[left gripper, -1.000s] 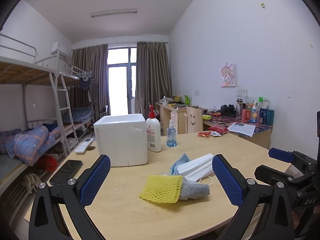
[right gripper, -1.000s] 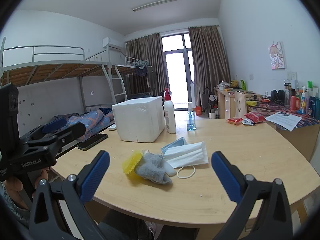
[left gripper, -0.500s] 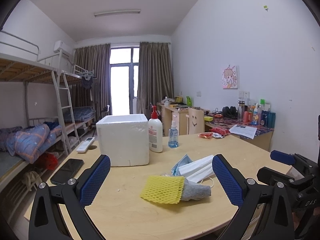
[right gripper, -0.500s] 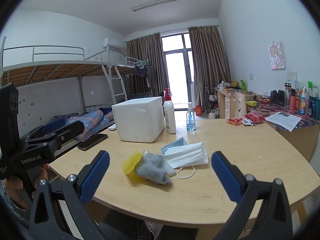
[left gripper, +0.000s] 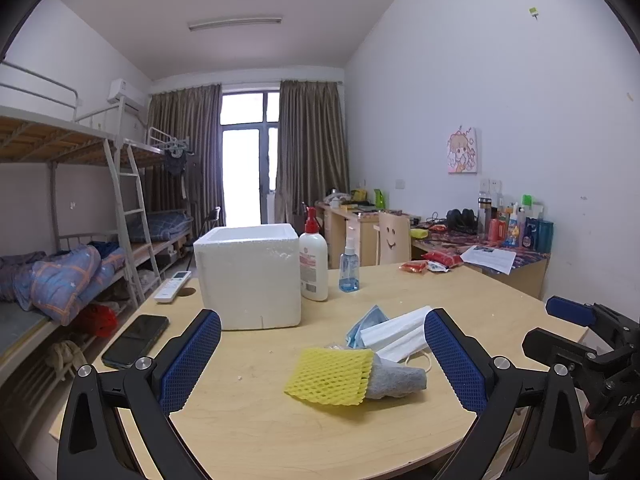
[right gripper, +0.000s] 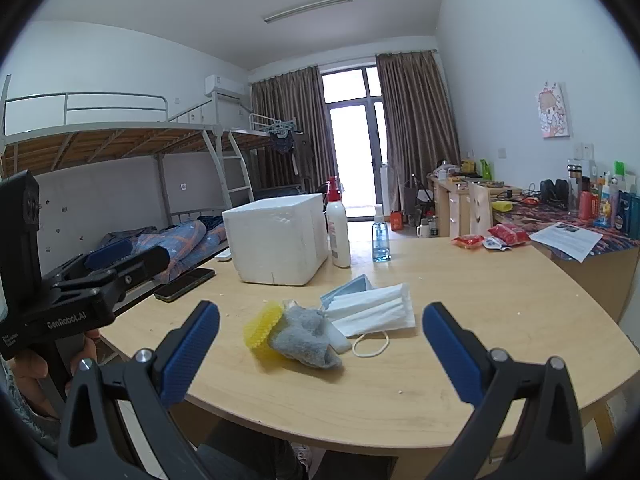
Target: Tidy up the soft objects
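A small pile of soft things lies on the round wooden table (left gripper: 256,424): a yellow foam net (left gripper: 330,374), a grey sock (left gripper: 396,380), a white face mask (left gripper: 396,334) and a blue mask (left gripper: 362,326) behind it. The same pile shows in the right wrist view: foam net (right gripper: 262,326), sock (right gripper: 306,336), white mask (right gripper: 374,308). My left gripper (left gripper: 322,362) is open and empty, hovering just before the pile. My right gripper (right gripper: 320,352) is open and empty, also short of the pile. A white foam box (left gripper: 250,278) stands behind.
A lotion pump bottle (left gripper: 314,266) and a blue spray bottle (left gripper: 349,270) stand beside the box. A black phone (left gripper: 136,340) and a remote (left gripper: 173,286) lie at the table's left edge. Red snack packs (left gripper: 428,262) lie far right. Bunk beds stand left, a cluttered desk right.
The left wrist view has shifted slightly, so the pile sits a little lower and nearer. The right gripper has hardly moved. Both grippers stay open.
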`<state>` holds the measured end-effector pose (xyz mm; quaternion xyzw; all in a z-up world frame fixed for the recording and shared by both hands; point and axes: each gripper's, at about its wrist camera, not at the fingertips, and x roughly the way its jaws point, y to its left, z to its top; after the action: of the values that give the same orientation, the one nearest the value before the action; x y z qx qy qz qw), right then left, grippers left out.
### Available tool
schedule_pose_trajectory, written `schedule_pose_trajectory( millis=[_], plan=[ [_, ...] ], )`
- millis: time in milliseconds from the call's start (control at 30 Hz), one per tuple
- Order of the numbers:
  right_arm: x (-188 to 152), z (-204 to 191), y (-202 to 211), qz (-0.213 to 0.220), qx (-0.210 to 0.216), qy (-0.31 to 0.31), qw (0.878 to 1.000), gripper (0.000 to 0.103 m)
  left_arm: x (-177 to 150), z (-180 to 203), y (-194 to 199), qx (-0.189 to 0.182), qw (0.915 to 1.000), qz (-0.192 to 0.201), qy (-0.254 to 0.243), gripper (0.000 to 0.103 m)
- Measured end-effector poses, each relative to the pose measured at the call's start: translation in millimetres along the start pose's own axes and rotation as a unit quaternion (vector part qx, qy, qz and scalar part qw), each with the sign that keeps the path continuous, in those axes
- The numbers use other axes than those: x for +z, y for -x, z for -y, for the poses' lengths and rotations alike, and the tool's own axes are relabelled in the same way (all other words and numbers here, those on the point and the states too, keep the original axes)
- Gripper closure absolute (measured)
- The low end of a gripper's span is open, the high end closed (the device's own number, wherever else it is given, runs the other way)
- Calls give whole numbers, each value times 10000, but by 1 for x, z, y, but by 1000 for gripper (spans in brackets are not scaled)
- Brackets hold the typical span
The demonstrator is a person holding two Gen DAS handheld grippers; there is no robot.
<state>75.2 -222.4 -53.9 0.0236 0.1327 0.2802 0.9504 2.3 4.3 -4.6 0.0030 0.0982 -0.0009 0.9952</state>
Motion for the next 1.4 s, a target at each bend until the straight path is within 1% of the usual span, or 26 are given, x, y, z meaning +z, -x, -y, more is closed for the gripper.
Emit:
schedule_pose_trajectory(
  millis=[133,400,700,1000,1100,1400],
  plan=[
    [0,0,0,-13,-16,8,10000,0,-1,-4,-2,-26,10000,-33,62,1],
    [0,0,0,-5,-18,9,10000,0,-2,-5,-6,9,9999,-113,34,1],
    [1,6,-13,-113,0,-24,9999,0,-6,-10,-16,-33,9995,-300,34,1],
    [-4,12,-31,-339,31,-66,9994,0,-20,-9,-38,-216,9973,-706,-59,1],
    [-7,15,-38,-423,40,-86,9991,0,-25,-6,-49,-262,9956,-893,-131,1],
    [-17,20,-57,-693,77,-167,9974,0,-45,-8,-78,-373,9891,-1415,-134,1]
  ],
)
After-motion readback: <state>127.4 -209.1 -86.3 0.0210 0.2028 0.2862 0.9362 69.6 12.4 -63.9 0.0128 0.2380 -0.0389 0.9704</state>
